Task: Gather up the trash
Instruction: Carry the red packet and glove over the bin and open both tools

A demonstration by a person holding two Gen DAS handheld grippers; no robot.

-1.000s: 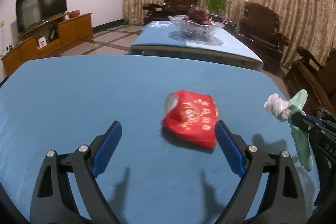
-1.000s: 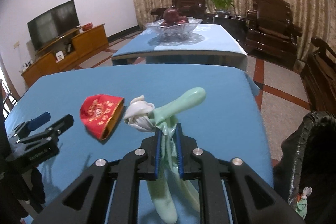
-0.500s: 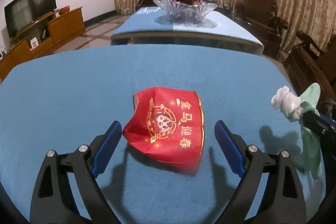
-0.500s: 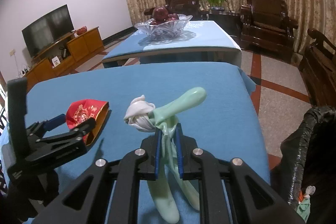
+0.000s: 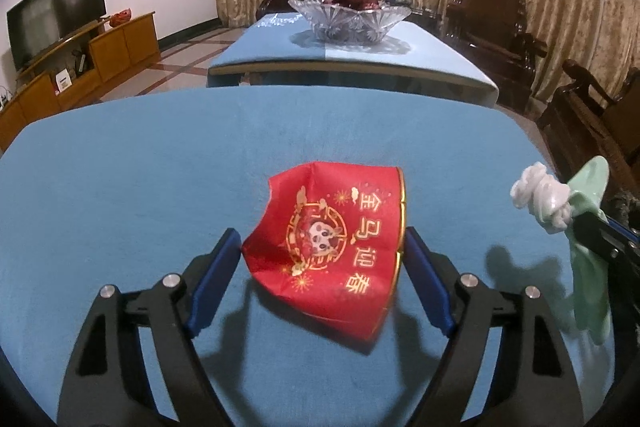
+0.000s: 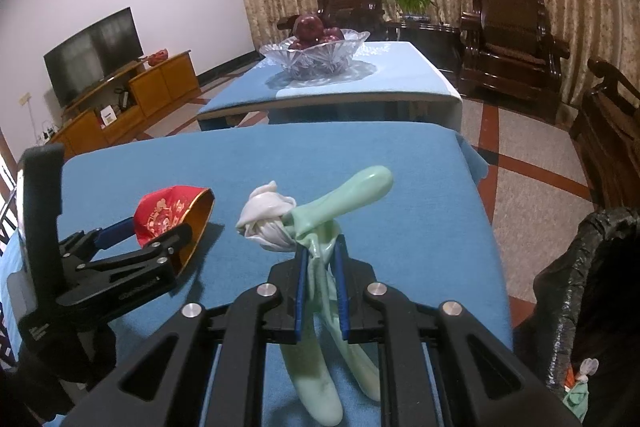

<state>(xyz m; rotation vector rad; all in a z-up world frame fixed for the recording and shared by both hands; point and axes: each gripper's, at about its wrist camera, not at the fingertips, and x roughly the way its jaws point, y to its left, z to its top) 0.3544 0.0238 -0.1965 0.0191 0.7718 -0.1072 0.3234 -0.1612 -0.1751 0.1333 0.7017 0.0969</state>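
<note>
Straddling the red paper packet (image 5: 332, 247) on the blue table (image 5: 120, 187), the left gripper (image 5: 322, 247) stands wide and has not closed, while the right gripper (image 6: 320, 279) is clamped on a pale green glove (image 6: 320, 227) wrapped around white tissue. Both pieces still need to reach the black trash bag (image 6: 592, 287) at the table's right edge, which already holds some scraps. Gold characters on the packet read 金马迎春.

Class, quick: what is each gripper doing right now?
Left gripper: open, straddling the red paper cup.
Right gripper: closed on the green glove.
</note>
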